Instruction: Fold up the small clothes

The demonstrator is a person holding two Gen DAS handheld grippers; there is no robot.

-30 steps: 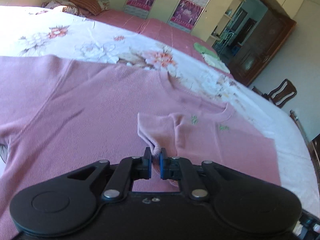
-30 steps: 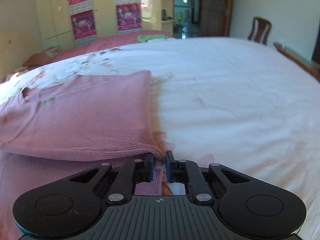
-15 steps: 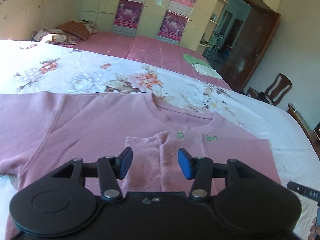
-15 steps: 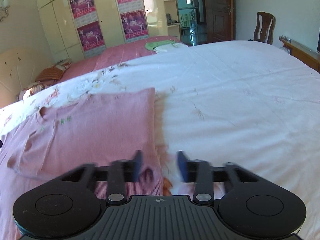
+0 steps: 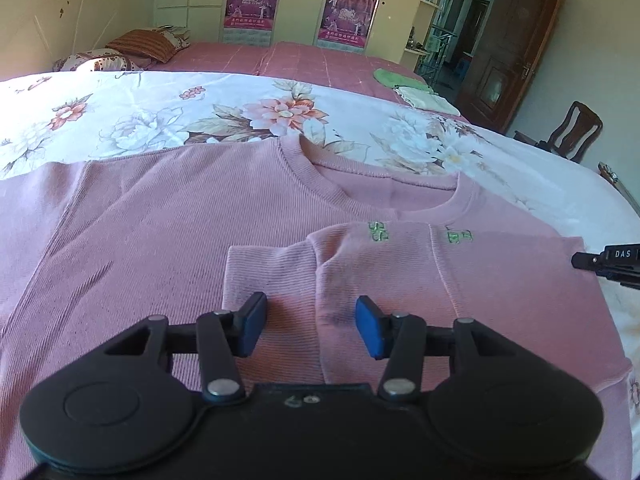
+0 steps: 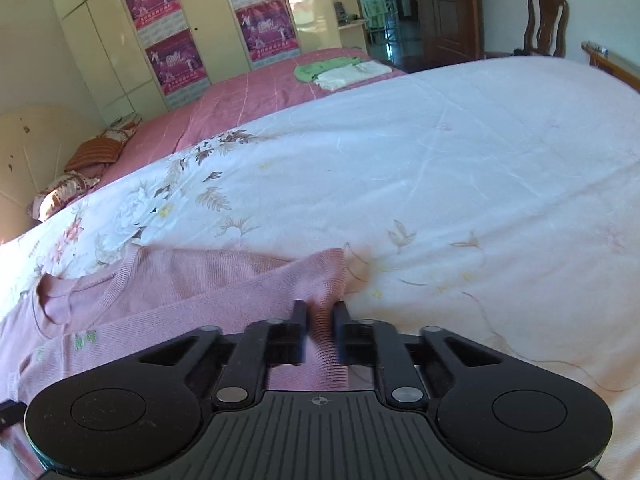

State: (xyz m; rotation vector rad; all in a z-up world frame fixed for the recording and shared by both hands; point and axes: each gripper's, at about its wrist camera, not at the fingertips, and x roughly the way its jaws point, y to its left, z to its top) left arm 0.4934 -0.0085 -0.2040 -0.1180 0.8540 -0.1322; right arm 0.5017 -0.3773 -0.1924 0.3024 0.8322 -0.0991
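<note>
**A:** Which step were you on at that moment?

**B:** You were partway through the fold, I judged. The pink rib-knit sweater (image 5: 168, 216) lay flat on the white floral bedsheet (image 5: 168, 112), right under and ahead of both claws. One side was already turned in, with the folded-over sleeve (image 5: 276, 280) lying just ahead of your left gripper (image 5: 310, 326).

**A:** And the claws?

**B:** The left one stood apart, its blue pads (image 5: 370, 326) clear of the cloth, the sleeve's ridge below the gap but nothing pinched. Your right gripper (image 6: 320, 330) was pinched together on a ribbed band of that sweater (image 6: 200, 276), probably the cuff or hem; the cloth ran straight between the fingers.

**A:** What did the next move call for?

**B:** Likely carrying that pinched edge across onto the body, keeping the knit taut so it landed square. The left claw would have needed a matching grip, or to pin the fold.

**A:** How would the fabric handle?

**B:** Soft, stretchy, finely ribbed, with a thicker round collar (image 5: 320, 184) and small green stitched lettering (image 5: 380, 232). It looked prone to bunching, and the smooth sheet might have let it slide.
</note>
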